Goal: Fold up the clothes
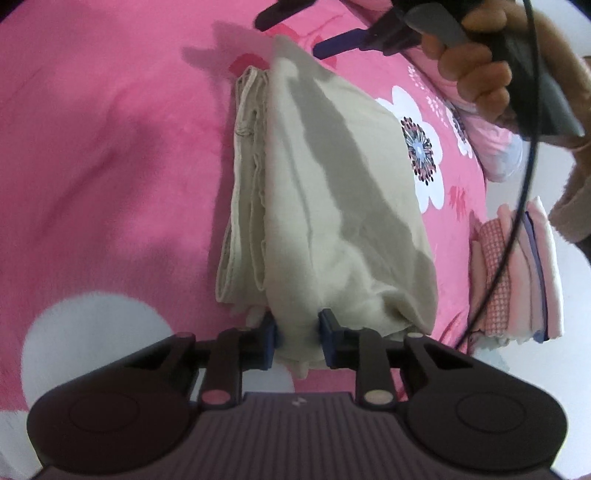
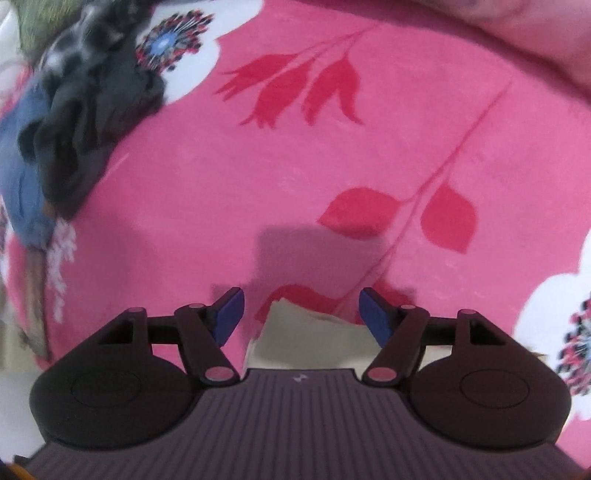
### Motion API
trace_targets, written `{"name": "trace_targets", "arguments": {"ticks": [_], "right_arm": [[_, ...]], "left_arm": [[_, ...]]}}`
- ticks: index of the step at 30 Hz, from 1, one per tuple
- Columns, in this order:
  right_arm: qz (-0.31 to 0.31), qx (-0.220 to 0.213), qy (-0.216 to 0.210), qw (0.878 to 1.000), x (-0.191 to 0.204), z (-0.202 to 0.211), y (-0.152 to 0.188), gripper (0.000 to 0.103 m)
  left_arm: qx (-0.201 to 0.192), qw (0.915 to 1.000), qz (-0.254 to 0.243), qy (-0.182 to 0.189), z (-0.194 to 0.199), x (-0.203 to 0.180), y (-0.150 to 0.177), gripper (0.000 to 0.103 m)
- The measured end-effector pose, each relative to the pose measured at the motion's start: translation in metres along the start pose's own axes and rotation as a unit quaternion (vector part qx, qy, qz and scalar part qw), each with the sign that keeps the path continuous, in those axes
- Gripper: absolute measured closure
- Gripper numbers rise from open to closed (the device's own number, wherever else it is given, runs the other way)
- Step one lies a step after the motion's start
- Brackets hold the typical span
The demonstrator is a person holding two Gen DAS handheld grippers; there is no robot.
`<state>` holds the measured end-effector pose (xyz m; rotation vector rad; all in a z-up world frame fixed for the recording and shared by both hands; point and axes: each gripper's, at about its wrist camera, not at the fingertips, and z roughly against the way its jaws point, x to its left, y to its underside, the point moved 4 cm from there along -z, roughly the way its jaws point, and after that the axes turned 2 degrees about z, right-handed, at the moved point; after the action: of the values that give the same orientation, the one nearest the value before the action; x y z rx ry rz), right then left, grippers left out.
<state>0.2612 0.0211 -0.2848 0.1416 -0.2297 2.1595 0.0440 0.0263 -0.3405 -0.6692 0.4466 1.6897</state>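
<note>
The near end of the folded beige cloth garment (image 1: 325,206) is clamped between the blue-padded fingers of the left gripper (image 1: 297,338), and from there the garment is stretched toward 12 o'clock over the pink floral blanket (image 1: 110,147). The right gripper (image 2: 301,315) is held with its fingers wide apart, only a corner of the garment (image 2: 295,332) being seen at 6 o'clock beneath them. A stack of folded pink clothes (image 1: 517,273) is seen at 3 o'clock in the left view, and a heap of dark unfolded clothes (image 2: 74,122) at 10 o'clock in the right view.

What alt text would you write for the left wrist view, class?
The left gripper is shut on a folded beige garment lying on a pink floral blanket. A stack of folded clothes sits at right; a hand holds the right gripper beyond.
</note>
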Motion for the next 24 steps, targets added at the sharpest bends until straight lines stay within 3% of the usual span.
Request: {"name": "trace_targets", "arguments": {"ticks": [3,4,5,6,7,9,17,20,24], "right_arm": [[0.017,0.010,0.039,0.999,0.009,-0.004,0.003,0.045],[0.023,0.010,0.062,0.998,0.008,-0.008,0.005,0.057],[0.027,0.005,0.067,0.997,0.008,-0.009,0.006,0.060],[0.029,0.000,0.071,0.997,0.007,-0.010,0.006,0.066],[0.026,-0.003,0.063,0.998,0.007,-0.010,0.008,0.080],[0.027,-0.020,0.063,0.997,0.008,-0.005,0.009,0.091],[0.033,-0.110,0.071,0.991,0.012,0.035,0.012,0.096],[0.038,-0.114,0.070,0.990,0.012,0.028,0.007,0.096],[0.029,-0.088,0.057,0.994,0.006,-0.007,0.012,0.096]], "left_arm": [[-0.004,0.9999,-0.014,-0.007,0.000,-0.003,0.001,0.079],[-0.005,0.9998,-0.019,-0.009,0.000,-0.004,0.001,0.079],[-0.007,0.9996,-0.023,-0.010,0.001,-0.005,0.002,0.080],[-0.008,0.9995,-0.027,-0.012,0.001,-0.006,0.002,0.080],[-0.010,0.9994,-0.030,-0.013,0.000,-0.008,0.002,0.081],[-0.015,0.9992,-0.034,-0.012,0.001,-0.011,0.001,0.085],[-0.046,0.9983,-0.033,0.009,0.025,-0.011,-0.008,0.091],[-0.037,0.9990,-0.023,0.009,0.019,-0.001,-0.009,0.091],[-0.028,0.9994,-0.019,0.006,0.010,0.006,-0.004,0.090]]}}
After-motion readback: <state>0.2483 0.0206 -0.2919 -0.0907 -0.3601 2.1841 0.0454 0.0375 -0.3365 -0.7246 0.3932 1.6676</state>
